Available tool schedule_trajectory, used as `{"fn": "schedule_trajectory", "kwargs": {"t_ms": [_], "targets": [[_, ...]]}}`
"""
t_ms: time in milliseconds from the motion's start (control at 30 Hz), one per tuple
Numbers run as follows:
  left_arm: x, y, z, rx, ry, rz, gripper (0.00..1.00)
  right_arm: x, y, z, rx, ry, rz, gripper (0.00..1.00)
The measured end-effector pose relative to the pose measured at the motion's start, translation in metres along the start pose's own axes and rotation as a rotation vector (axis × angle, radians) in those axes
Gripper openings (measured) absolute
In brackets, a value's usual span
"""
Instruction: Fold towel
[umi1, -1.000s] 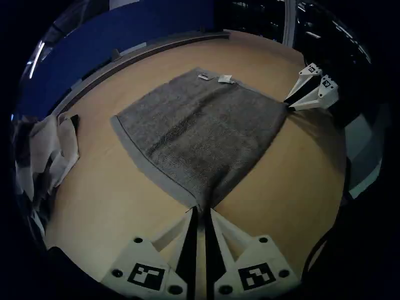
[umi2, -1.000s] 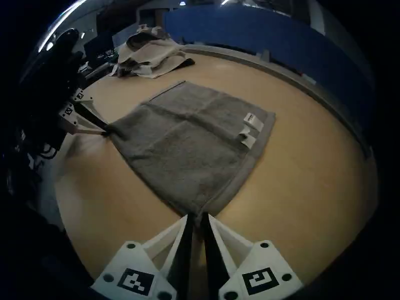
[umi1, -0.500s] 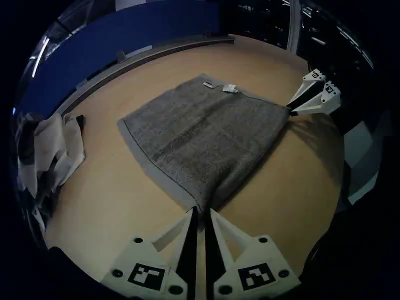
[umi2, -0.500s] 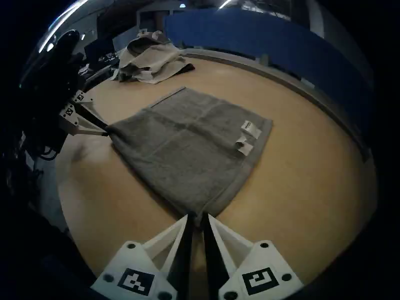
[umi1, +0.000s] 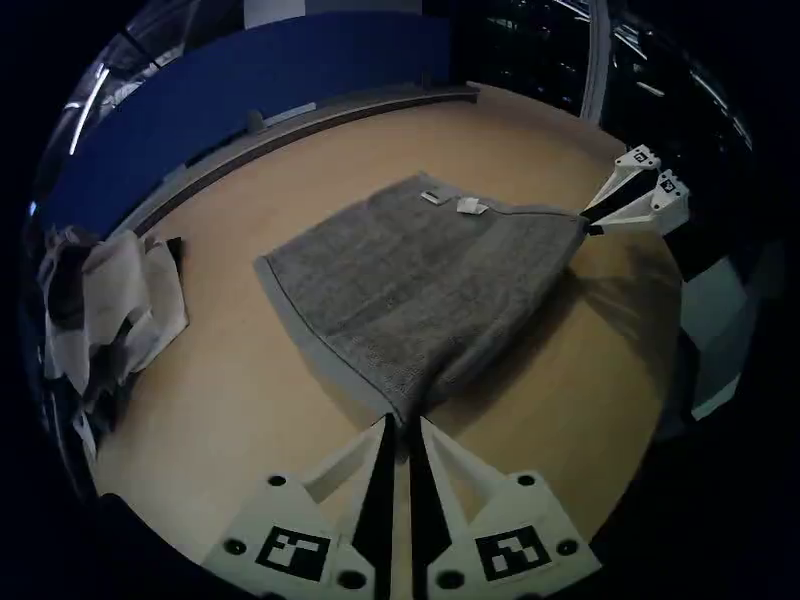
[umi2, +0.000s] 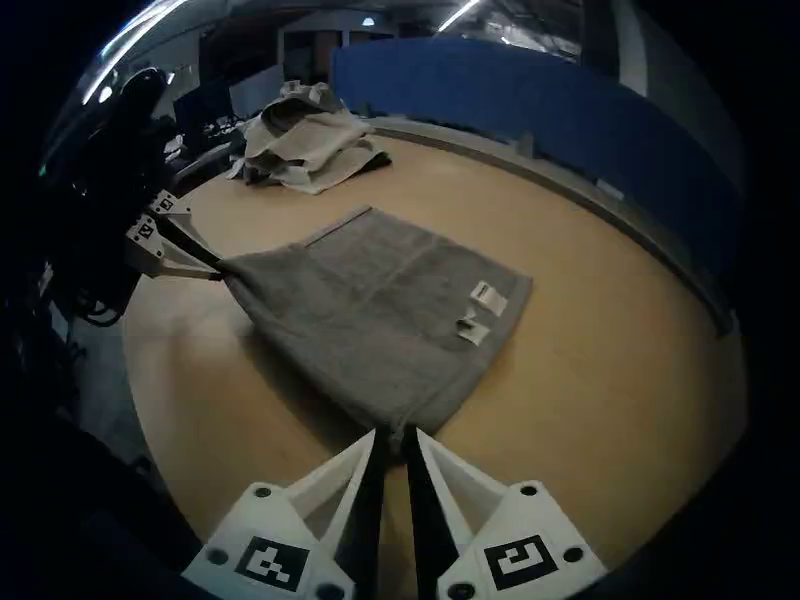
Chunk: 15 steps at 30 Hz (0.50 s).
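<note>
A grey towel (umi1: 420, 285) (umi2: 375, 300) lies on the wooden table (umi1: 240, 400) with its near edge lifted off the surface. My left gripper (umi1: 402, 428) is shut on one near corner of the towel. My right gripper (umi2: 392, 438) is shut on the other near corner. In the left gripper view the right gripper (umi1: 588, 222) pinches the towel corner at the right. In the right gripper view the left gripper (umi2: 215, 270) holds the corner at the left. Two white tags (umi2: 478, 310) sit near the towel's far edge, which still rests on the table.
A heap of light cloths (umi1: 110, 310) (umi2: 305, 140) lies at the table's side. A blue partition (umi1: 230, 90) (umi2: 560, 110) runs along the far table edge. The table edge drops off close behind both grippers.
Both grippers have risen and carried the near edge of the towel up and forward. The towel looks shorter, and a shadow has spread under its raised part.
</note>
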<state>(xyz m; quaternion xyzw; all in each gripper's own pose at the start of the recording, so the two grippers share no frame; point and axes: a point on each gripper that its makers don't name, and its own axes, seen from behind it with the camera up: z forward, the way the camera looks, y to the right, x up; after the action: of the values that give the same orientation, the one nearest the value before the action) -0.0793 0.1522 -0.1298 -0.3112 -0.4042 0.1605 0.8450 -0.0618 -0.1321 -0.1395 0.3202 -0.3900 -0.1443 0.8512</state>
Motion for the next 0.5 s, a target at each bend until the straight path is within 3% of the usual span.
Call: {"fn": "schedule_trajectory", "kwargs": {"t_ms": [500], "targets": [[0.028, 0.002, -0.04, 0.019, 0.024, -0.054, 0.09, 0.029, 0.001, -0.038, -0.004, 0.045, -0.005, 0.14]]}}
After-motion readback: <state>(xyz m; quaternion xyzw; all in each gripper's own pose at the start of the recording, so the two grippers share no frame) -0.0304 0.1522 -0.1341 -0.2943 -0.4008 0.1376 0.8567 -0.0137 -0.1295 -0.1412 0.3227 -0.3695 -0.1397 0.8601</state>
